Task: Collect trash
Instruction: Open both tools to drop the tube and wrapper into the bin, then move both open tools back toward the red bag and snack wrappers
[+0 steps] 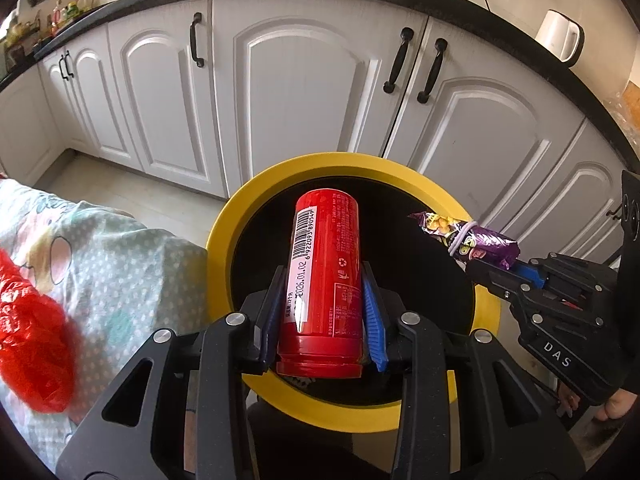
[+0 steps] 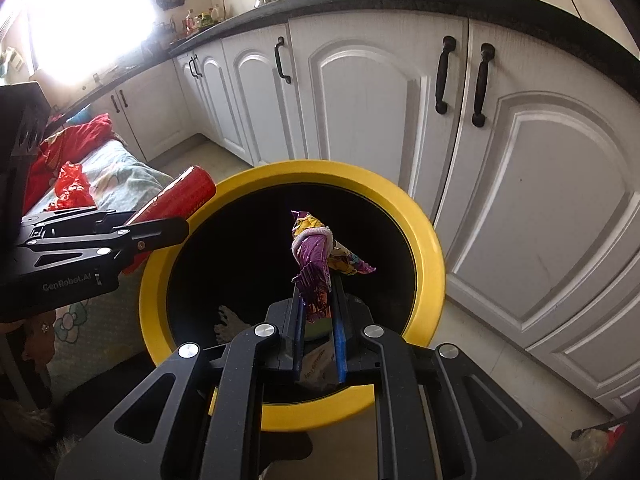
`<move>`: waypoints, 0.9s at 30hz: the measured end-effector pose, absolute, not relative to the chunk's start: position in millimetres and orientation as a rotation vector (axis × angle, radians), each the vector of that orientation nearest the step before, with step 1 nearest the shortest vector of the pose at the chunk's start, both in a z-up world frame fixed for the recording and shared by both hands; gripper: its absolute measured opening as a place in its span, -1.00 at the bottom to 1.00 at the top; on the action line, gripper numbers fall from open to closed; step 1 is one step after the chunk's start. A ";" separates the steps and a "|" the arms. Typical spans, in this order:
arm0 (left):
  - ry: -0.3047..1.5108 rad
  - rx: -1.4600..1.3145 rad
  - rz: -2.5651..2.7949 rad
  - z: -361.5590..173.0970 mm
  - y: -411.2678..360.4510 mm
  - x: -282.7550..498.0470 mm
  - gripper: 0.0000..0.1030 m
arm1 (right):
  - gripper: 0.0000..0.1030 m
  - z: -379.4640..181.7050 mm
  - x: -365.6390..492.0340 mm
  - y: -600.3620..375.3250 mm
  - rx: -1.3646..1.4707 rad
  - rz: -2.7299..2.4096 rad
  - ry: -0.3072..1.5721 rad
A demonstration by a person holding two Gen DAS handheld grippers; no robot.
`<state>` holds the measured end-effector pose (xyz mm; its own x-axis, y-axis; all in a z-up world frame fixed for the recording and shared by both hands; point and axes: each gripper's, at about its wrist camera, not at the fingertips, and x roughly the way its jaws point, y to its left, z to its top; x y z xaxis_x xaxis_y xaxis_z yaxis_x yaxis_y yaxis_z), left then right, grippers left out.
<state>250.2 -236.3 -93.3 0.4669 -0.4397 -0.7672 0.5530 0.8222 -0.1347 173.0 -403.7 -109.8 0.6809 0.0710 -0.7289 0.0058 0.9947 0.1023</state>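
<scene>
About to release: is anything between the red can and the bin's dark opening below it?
Nothing: in the left wrist view the red can hangs directly over the yellow-rimmed bin.

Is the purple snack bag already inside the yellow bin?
Not yet. The purple snack bag is clamped in the right gripper, above the yellow bin.

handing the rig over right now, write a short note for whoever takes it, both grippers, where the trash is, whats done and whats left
Left gripper: shut on the red can, held over the mouth of the yellow-rimmed bin.
Right gripper: shut on the purple snack wrapper, tied with a white rubber band, also over the bin opening.
Done: both pieces picked up and brought to the bin; some trash seems to lie at its bottom already.
Left: release the can and the wrapper into the bin. A crumpled red plastic bag lies on the patterned cloth beside the bin, likely next.
</scene>
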 end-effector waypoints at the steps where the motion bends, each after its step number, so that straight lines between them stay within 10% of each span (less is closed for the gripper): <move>1: 0.898 0.140 -0.609 -93.6 -236.9 251.0 -0.45 | -0.76 -110.7 173.4 -403.6 0.098 0.034 0.825; 27: 0.824 0.099 -0.528 -65.5 -207.4 243.4 0.79 | 0.10 -90.3 163.9 -400.4 0.088 -0.010 0.758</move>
